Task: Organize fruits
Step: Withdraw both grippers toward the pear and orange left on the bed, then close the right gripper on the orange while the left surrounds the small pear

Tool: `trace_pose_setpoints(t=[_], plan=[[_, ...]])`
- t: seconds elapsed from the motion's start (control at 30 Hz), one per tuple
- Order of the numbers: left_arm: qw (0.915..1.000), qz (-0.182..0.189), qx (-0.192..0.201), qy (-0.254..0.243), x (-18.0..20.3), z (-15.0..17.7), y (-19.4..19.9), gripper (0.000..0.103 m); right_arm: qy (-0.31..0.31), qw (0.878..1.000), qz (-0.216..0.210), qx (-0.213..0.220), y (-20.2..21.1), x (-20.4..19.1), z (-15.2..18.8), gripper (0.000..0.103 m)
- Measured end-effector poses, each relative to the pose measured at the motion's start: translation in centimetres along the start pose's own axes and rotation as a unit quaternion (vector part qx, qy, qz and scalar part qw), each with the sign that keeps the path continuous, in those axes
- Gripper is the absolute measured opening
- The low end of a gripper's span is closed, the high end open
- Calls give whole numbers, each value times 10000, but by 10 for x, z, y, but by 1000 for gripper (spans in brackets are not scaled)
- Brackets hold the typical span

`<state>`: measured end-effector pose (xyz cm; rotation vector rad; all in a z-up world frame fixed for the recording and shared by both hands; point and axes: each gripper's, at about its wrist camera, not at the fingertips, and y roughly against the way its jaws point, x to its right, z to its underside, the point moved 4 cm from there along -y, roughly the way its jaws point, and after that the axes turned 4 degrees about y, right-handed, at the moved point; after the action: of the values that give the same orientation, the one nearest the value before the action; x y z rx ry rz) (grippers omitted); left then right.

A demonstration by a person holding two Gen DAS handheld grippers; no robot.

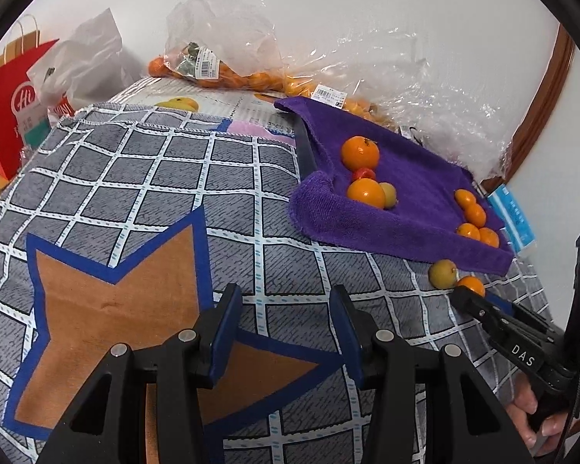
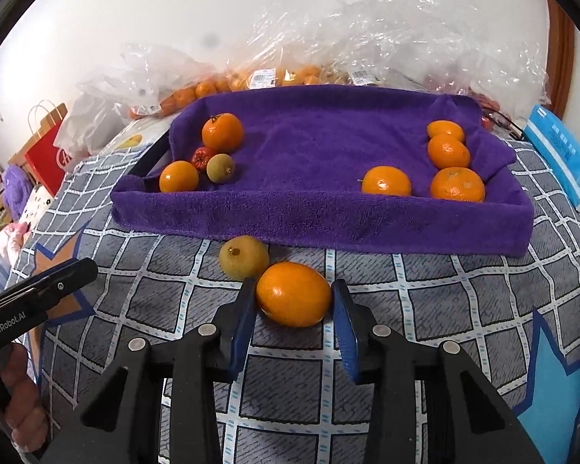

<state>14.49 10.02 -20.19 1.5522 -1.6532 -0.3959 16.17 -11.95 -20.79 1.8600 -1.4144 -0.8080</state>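
Nearest to me, my right hand-held gripper [image 2: 294, 301] is sitting low over the checked cloth [image 2: 282, 386], its blue pads [image 2: 243, 321] bracketing an orange [image 2: 293, 294]; both pads are looking as if they are touching its sides, so I am reading it as clamped on the fruit, which is resting on the cloth. Just beside it, a yellowish-green fruit [image 2: 243, 257] is lying against the front of the purple towel [image 2: 328, 216]. My left hand-held gripper [image 1: 286, 332] is hovering over the orange star pattern [image 1: 116, 309] with its jaws apart and nothing between them. Further on, the towel-draped tray is holding two groups: at the left, two oranges, a small red fruit [image 2: 202, 157] and a green one [image 2: 220, 168]; at the right, four oranges [image 2: 448, 150]. Behind it, clear plastic bags [image 2: 367, 31] of more oranges are lying against the wall, with a red paper bag [image 1: 9, 116] standing far left.
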Motion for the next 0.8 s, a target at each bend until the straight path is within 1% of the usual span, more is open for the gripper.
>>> trace_pose_setpoints(t=[0.17,0.33,0.4,0.5,0.57,0.63,0.7,0.8], plan=[[10000,-16,2,-18,1,1,0,44,67,9999,48,83,9,3,5,38],[10000,-15,1,-25,1,1,0,44,-24,9999,77,151,17,13,9,38],[9999,-101,13,-41,1,2,1,44,7,9997,156,202,22,19,12,38],[9992,-282,-7,-291,11,7,4,44,120,9986,448,269,31,34,17,38],[9986,-267,-71,-452,23,11,5,44,71,9983,510,288,35,46,20,38],[9983,-74,-100,-561,41,14,9,44,-39,9980,556,295,38,60,23,38],[9973,-1,-123,-721,63,14,9,44,-96,9972,674,303,42,73,26,38],[9934,141,-118,-1128,99,16,4,44,-98,9952,897,372,50,87,30,38]])
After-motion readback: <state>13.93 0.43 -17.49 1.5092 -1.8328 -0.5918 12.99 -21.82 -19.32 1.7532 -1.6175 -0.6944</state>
